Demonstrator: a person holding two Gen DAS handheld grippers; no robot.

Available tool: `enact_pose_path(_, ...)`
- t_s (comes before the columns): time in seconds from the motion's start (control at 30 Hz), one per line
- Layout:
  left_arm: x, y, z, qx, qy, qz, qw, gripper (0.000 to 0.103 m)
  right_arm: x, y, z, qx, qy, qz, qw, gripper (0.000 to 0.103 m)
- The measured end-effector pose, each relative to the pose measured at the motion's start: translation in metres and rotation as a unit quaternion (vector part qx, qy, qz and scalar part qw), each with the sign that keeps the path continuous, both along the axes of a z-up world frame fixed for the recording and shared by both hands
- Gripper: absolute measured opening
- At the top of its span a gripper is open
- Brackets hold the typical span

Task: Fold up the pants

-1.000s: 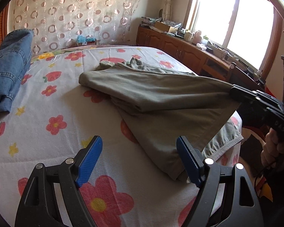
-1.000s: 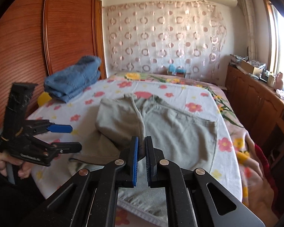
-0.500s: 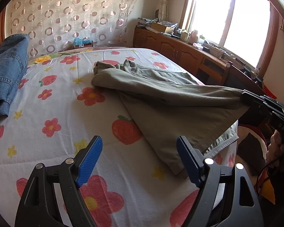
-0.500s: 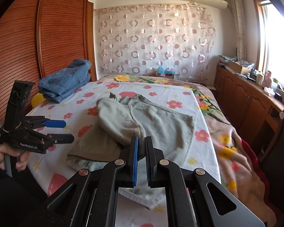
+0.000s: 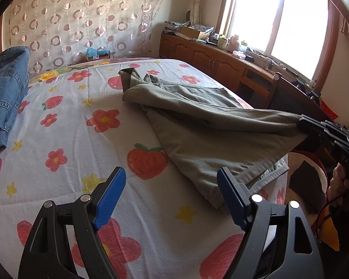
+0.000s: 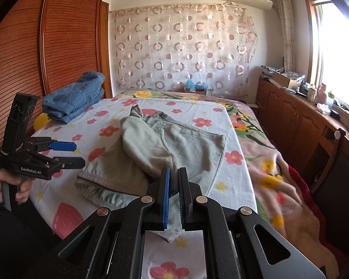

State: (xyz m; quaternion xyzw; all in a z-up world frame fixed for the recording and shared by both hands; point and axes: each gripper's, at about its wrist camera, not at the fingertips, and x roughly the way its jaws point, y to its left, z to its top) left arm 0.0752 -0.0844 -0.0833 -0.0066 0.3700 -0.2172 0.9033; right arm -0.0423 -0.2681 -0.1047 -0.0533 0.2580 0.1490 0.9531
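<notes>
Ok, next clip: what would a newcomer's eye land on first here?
Probably the olive-grey pants sprawled across the flower-and-strawberry bedsheet, one end lifted in the right gripper, whose jaws are shut on the fabric. Next, the left gripper hovering open above the sheet beside the pants' hem, and the folded blue jeans by the wooden wardrobe.

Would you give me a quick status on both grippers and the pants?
Left gripper open, empty, above the sheet. Right gripper shut on olive pants, one leg lifted off the bed. Folded jeans far corner, clear of work.
</notes>
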Motion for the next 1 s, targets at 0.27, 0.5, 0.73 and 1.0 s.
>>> enact_pose_path(0.27, 0.002, -0.005, -0.004, 0.004, 0.006, -0.002, 1.0, 0.081, 0.001, -0.01, -0.013, -0.004, 0.035, -0.01, 0.999, 0.007)
enact_pose_path(0.5, 0.006, -0.009, -0.01, 0.006, 0.019, -0.005, 0.9998, 0.081, 0.007, -0.012, -0.022, -0.007, 0.081, -0.011, 0.997, 0.007)
enact_pose_path(0.73, 0.008, -0.008, -0.016, 0.009, 0.031, -0.002, 0.9995, 0.081, 0.008, -0.014, -0.021, -0.003, 0.104, -0.01, 0.995, 0.007)
enact_pose_path(1.0, 0.007, -0.003, -0.015, 0.004, 0.023, 0.006, 0.9997, 0.081, 0.005, -0.025, -0.006, 0.014, 0.09, -0.02, 0.996, 0.023)
